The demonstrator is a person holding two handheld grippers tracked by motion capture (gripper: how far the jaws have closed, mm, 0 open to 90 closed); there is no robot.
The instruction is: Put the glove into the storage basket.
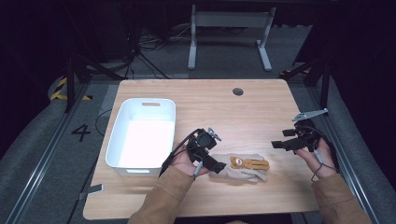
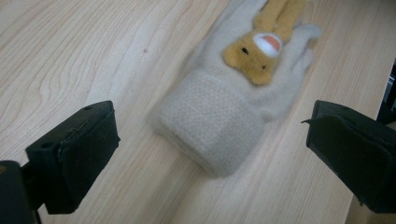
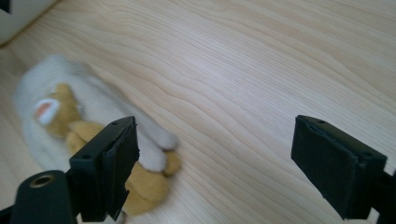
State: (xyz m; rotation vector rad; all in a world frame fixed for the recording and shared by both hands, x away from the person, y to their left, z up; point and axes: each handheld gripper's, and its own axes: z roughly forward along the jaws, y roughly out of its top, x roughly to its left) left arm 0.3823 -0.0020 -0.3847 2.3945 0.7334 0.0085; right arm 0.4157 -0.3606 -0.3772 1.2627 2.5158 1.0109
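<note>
1. At left of centre in the high view I see a white rectangular plastic bin (image 1: pixel 122 135) on the light wooden table (image 1: pixel 252 112).
2. My left gripper (image 1: pixel 218 166), lower centre, gapes just beside the cuff of the beige fleece glove with a yellow plush animal (image 1: pixel 243 167), not touching it.
3. My right gripper (image 1: pixel 276 144), at right, stands wide, holding nothing, apart from the glove.

Fuzzy fleece glove (image 2: pixel 219 116), matt wood-grain table (image 1: pixel 261 112), seemingly glossy plastic bin (image 1: pixel 116 140).
</note>
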